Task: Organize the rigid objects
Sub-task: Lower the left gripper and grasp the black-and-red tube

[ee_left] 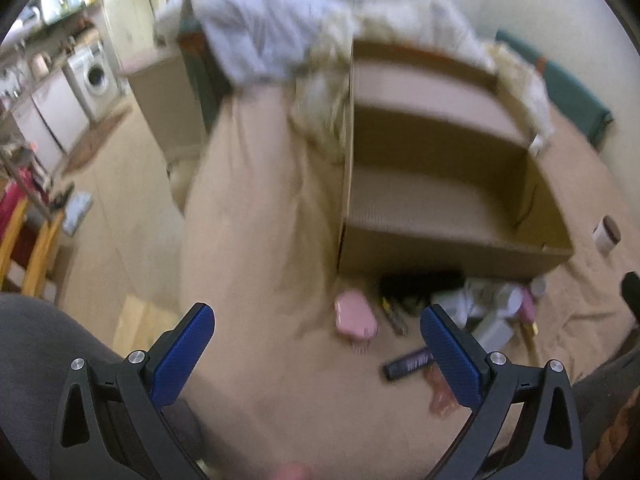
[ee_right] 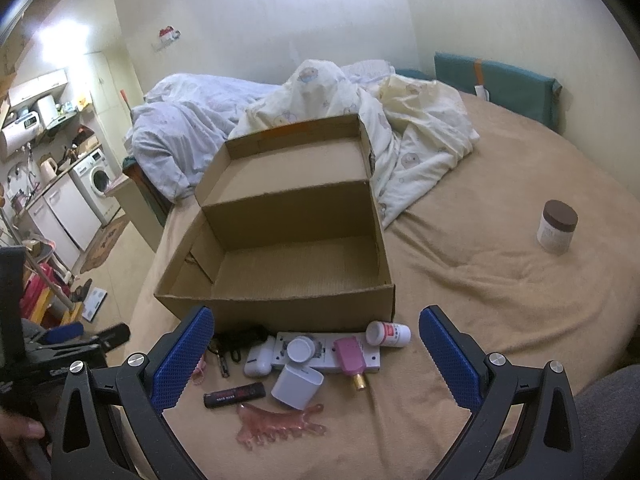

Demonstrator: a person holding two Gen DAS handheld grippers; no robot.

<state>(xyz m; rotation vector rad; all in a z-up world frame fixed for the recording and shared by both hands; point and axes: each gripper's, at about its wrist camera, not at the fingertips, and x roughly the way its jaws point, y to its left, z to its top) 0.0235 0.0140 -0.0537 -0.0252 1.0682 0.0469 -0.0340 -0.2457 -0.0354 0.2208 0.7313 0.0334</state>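
Corrugated brown cardboard box (ee_right: 280, 248), open-topped and split by a divider into a near and a far compartment, both empty, set on a tan-blanketed bed (ee_right: 480, 280). Strewn just in front of its near wall, unsorted: a white round-capped bottle with a red label (ee_right: 388, 334) lying on its side, a pink perfume bottle with a gold nozzle (ee_right: 351, 358), a flat white rectangular tray (ee_right: 374, 356) under a white round lid (ee_right: 301, 349), a white earbud case (ee_right: 258, 361), a white plastic cup tipped over (ee_right: 297, 387), a black tube with red lettering (ee_right: 235, 395), a translucent pink comb (ee_right: 278, 426) and a tangle of black cord (ee_right: 240, 338). Well apart to the right, upright and alone, a white jar with a brown lid (ee_right: 557, 227). Right gripper (ee_right: 316, 360) poised above the heap, jaws spread wide, holding nothing; left gripper (ee_left: 318, 356) likewise wide and empty, its view smeared by blur. Sorting apparently not begun. Hazards ahead, as a judgement: soft bedding likely to give under a pressing jaw, letting the round bottle or tipped cup roll away; crowded items touching one another, so a wide closing grip liable to catch two at once; the cord apt to snag and drag neighbours; the light box liable to slide if nudged.
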